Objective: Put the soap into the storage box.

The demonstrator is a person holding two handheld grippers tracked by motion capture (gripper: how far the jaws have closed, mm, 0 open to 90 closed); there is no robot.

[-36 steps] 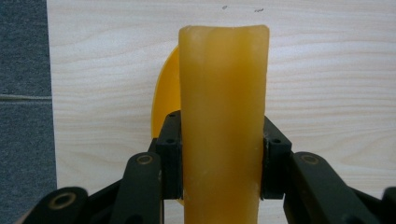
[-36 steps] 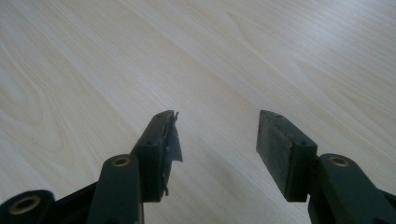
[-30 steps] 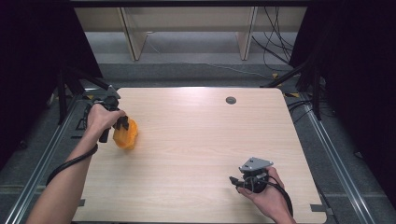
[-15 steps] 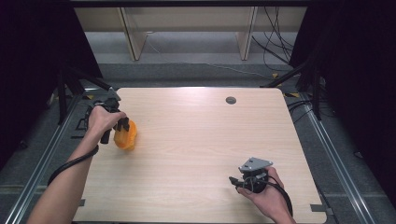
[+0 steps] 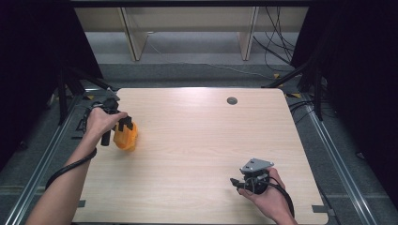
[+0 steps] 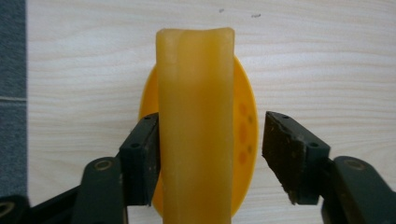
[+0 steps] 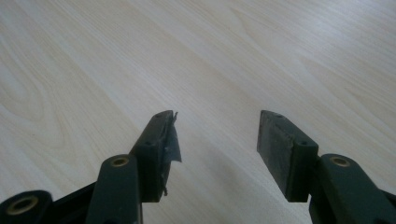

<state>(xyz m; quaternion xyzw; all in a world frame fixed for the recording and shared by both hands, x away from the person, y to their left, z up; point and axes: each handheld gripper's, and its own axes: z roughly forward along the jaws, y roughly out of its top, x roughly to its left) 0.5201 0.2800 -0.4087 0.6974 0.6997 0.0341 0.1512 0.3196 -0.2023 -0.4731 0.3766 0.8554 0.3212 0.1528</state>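
Little had shifted on the table (image 5: 197, 140) since the earlier frames: both hands stayed where they were, and the one change was in the left gripper (image 5: 123, 124), whose jaws had just been opening around the orange scoop-like piece (image 5: 126, 136). In the left gripper view, one jaw still lay against the piece's pale amber upright strip (image 6: 195, 126) while the other stood clear of it with a gap, so nothing was pinched any longer. This looked like a release, with the piece set down at about nine o'clock on the table, close to the left edge. The next move would likely call for drawing the left gripper straight back without nudging the strip, since one jaw was touching it.

The piece itself showed a rounded orange disc (image 6: 243, 130) with small darker dots, lying on the wood, and a smooth, translucent yellowish strip rising across its middle. The right gripper (image 5: 244, 182) rested at about five o'clock, its jaws spread and empty over bare wood.
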